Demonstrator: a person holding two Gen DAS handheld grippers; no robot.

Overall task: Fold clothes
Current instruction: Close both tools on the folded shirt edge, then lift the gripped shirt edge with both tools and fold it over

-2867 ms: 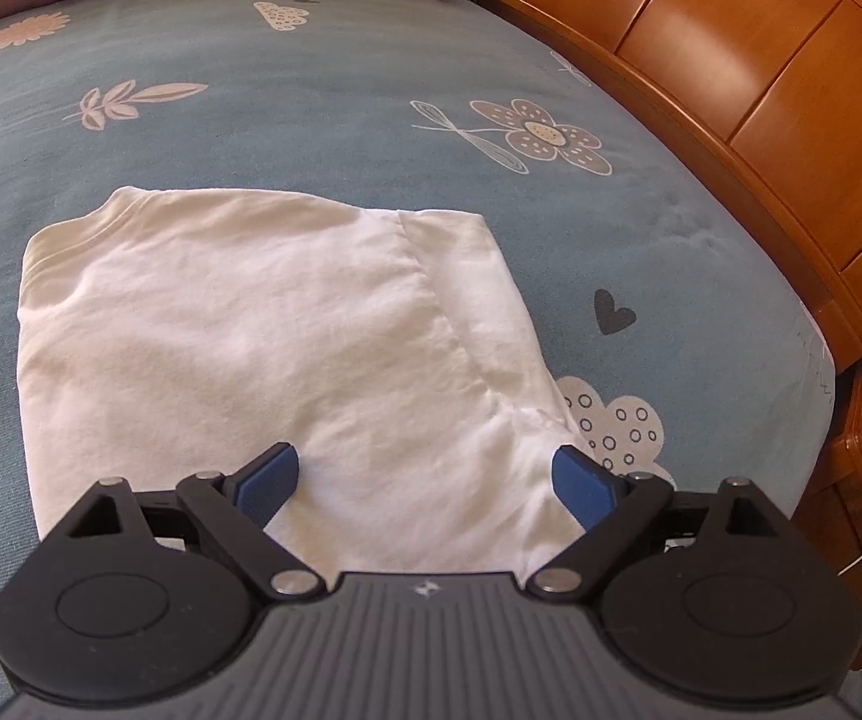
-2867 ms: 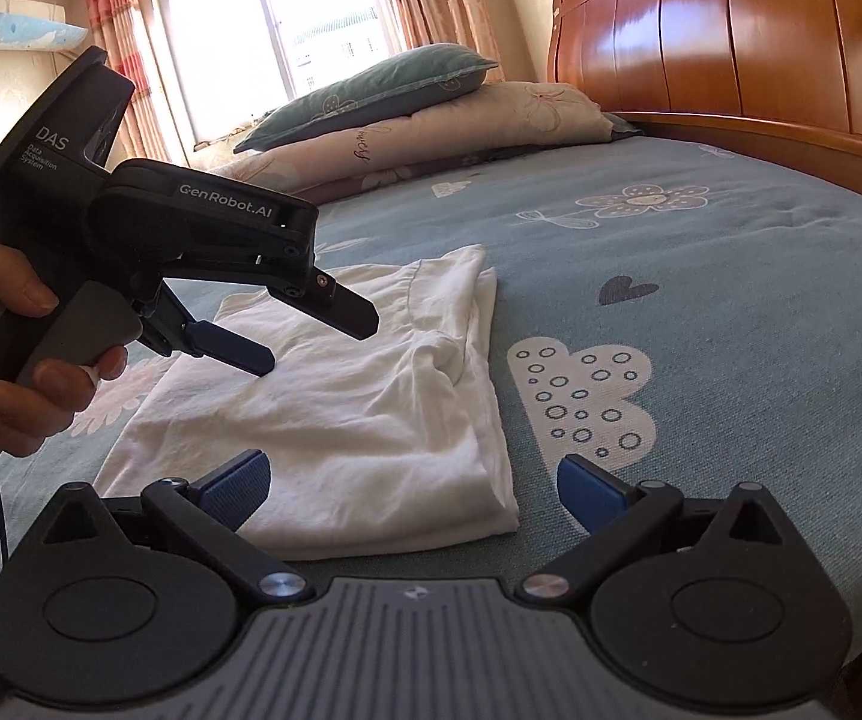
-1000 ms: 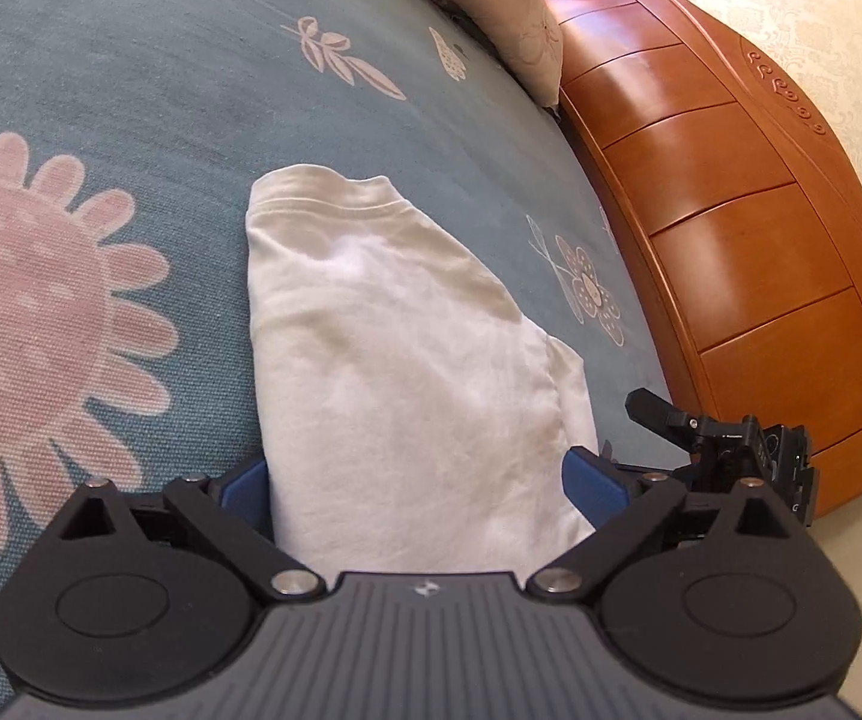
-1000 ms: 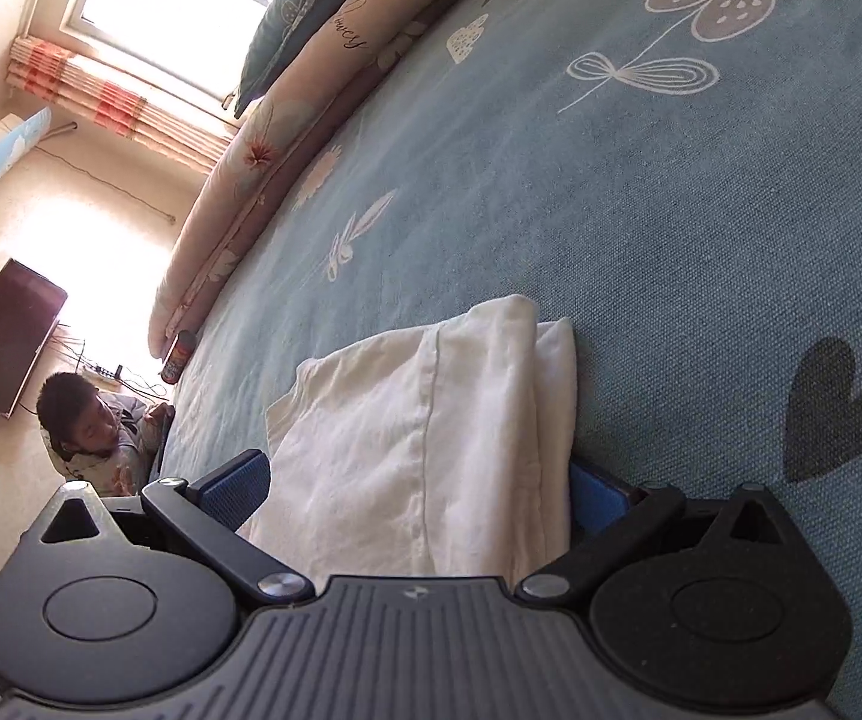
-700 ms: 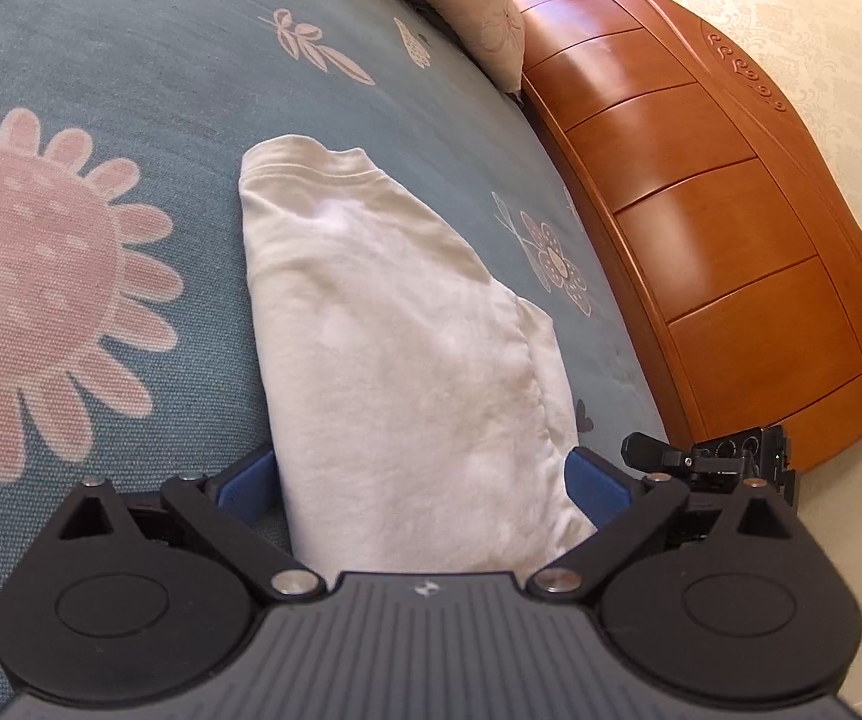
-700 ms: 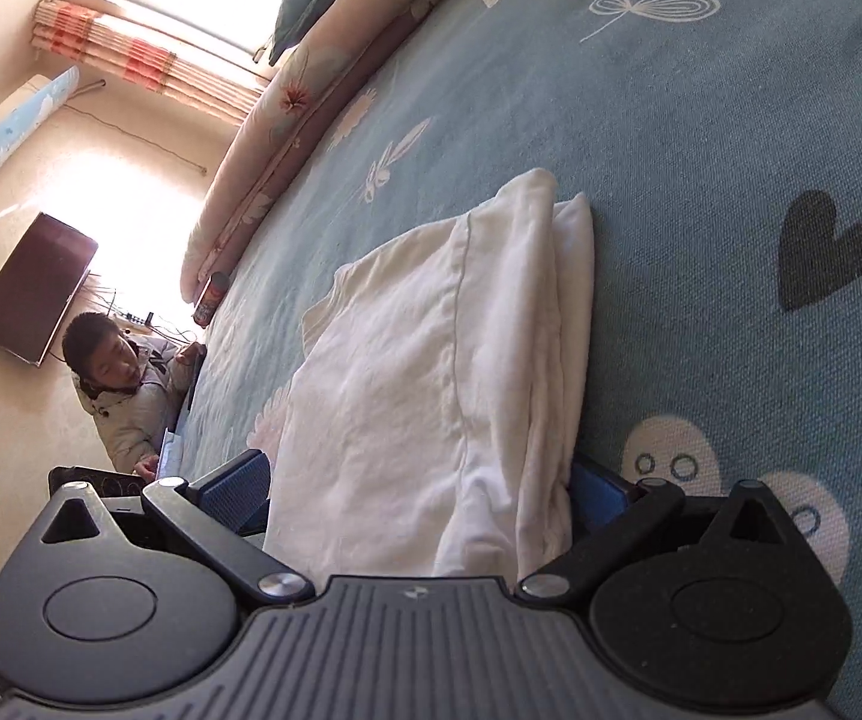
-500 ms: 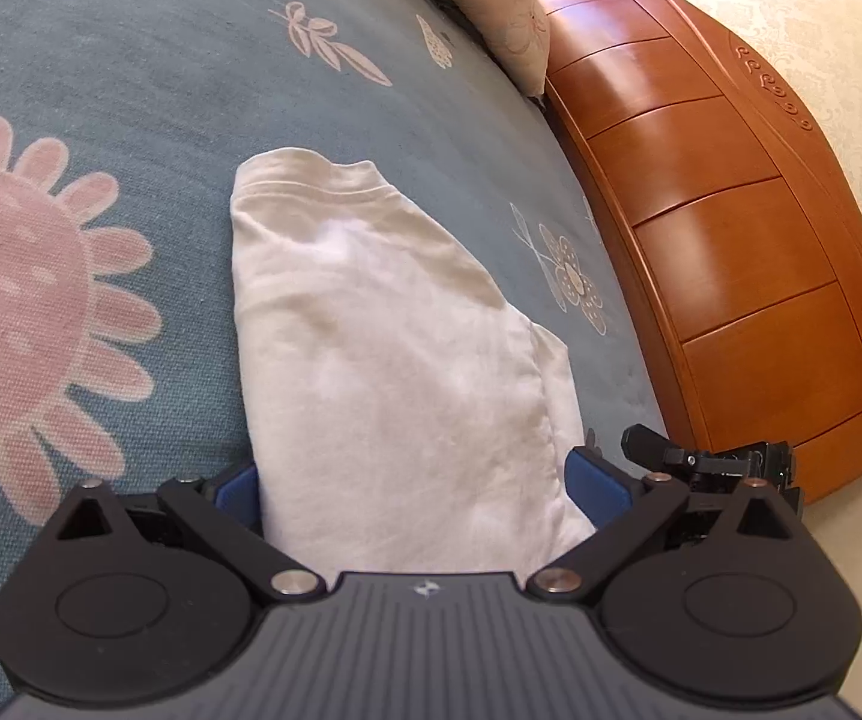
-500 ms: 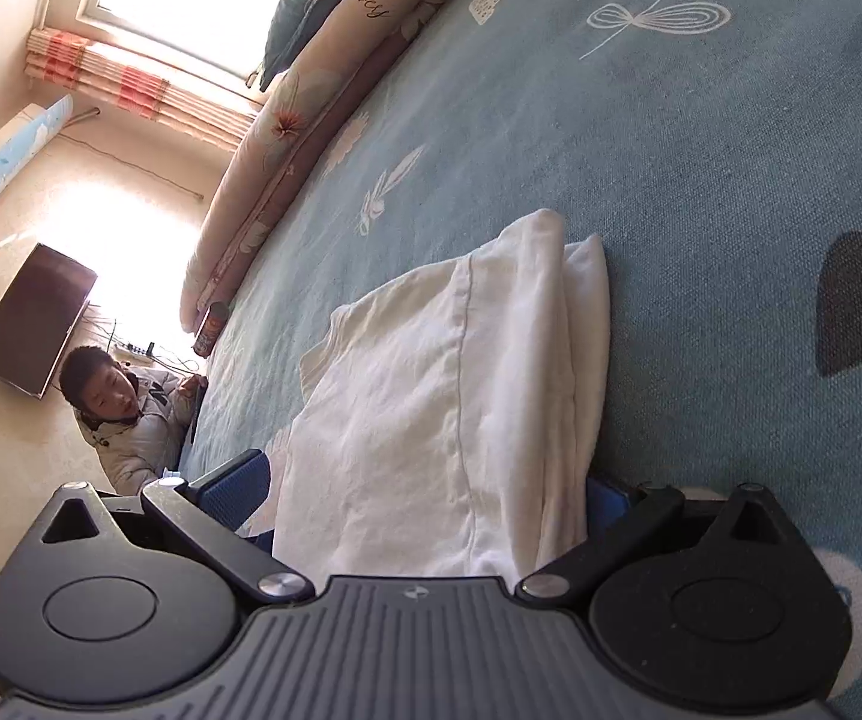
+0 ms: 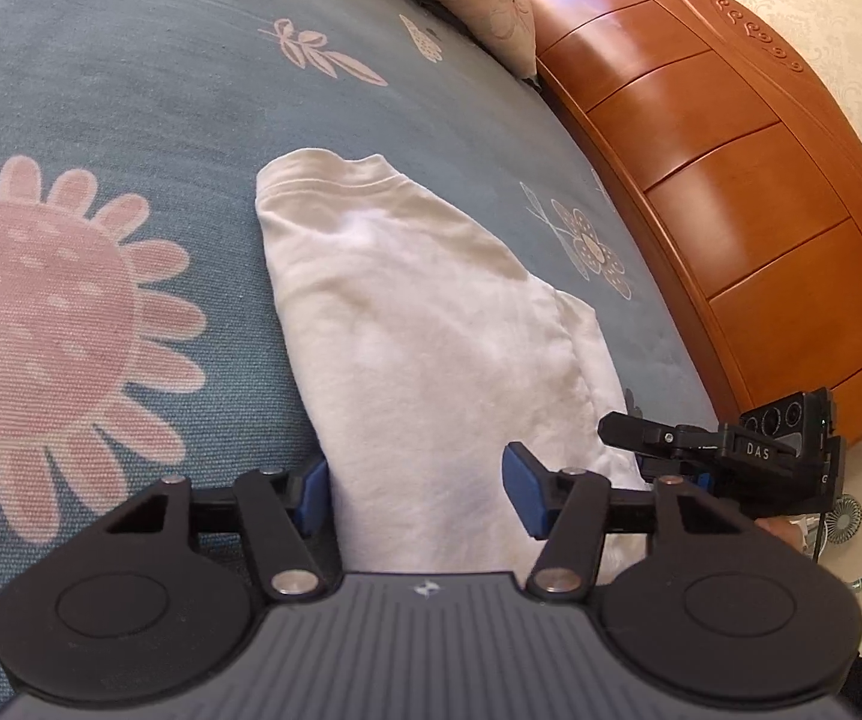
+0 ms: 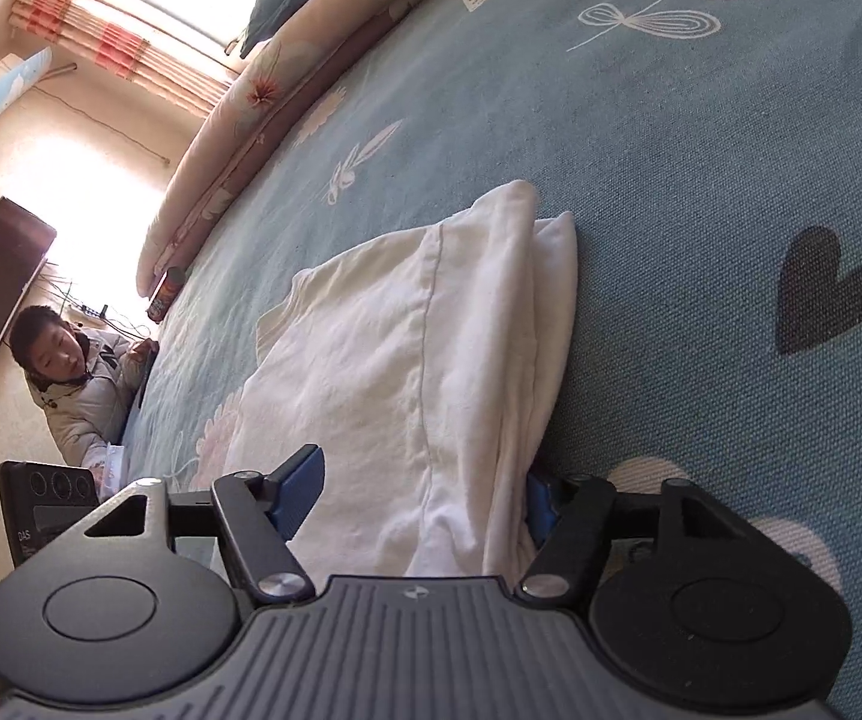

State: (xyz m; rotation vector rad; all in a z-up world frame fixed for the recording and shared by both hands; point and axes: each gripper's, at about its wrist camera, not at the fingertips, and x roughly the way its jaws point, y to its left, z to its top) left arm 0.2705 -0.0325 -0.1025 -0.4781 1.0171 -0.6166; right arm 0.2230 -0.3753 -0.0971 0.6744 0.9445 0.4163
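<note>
Left wrist: white shirt [image 9: 431,324] lies folded mid-bed [image 9: 131,90], both claws spread astride its near edge: left gripper [image 9: 416,489], right gripper [image 10: 416,489]. Looks light, limp, layers likely to slip; pinch all layers at the near corners.

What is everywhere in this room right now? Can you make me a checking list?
Surface: blue bedspread with flower prints.
Job's things: white garment, partly folded, lying on the bed.
Clutter: can at the bed's far edge.
Grippers: left gripper and right gripper, jaws apart around the garment's near edge, not yet closed.
Cables: wires on the floor by the TV.
Surroundings: wooden headboard, pillows, window curtains, a seated person.
</note>
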